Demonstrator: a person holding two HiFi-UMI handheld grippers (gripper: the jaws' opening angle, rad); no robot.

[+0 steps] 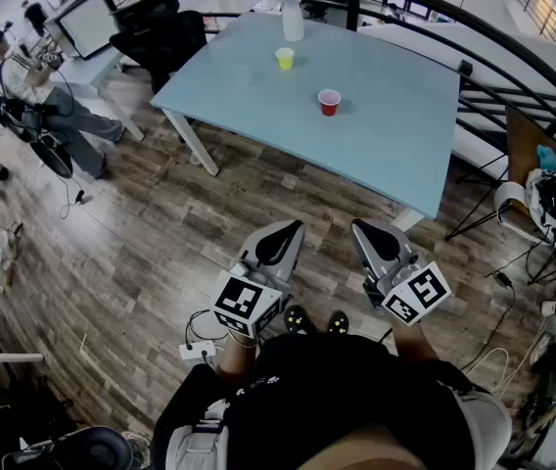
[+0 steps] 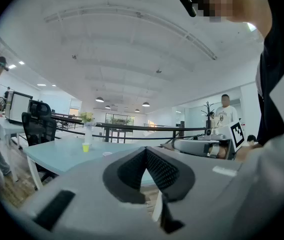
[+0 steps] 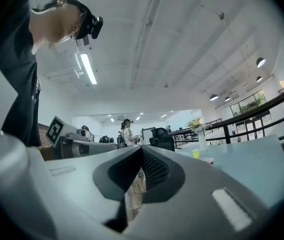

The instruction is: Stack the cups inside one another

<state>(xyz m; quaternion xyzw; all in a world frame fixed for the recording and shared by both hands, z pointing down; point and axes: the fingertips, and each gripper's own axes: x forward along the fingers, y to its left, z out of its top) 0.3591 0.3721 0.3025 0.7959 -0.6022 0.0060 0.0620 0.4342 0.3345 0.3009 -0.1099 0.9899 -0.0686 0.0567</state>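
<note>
We hold the left gripper and right gripper side by side, close to our body. Each has its jaws pressed together with nothing between them. Straight ahead of them lies open wood floor, and beyond that the near edge of the table, well apart from both tips. The red cup stands upright on the table ahead of the grippers. The yellow cup stands farther off and slightly left, apart from the red one, with a vase just behind it at the far edge. A table leg slants down ahead-left of the left gripper. A railing curves round behind the table and along our right. Cables clutter the floor right of the right gripper. A person sits far to the left.
</note>
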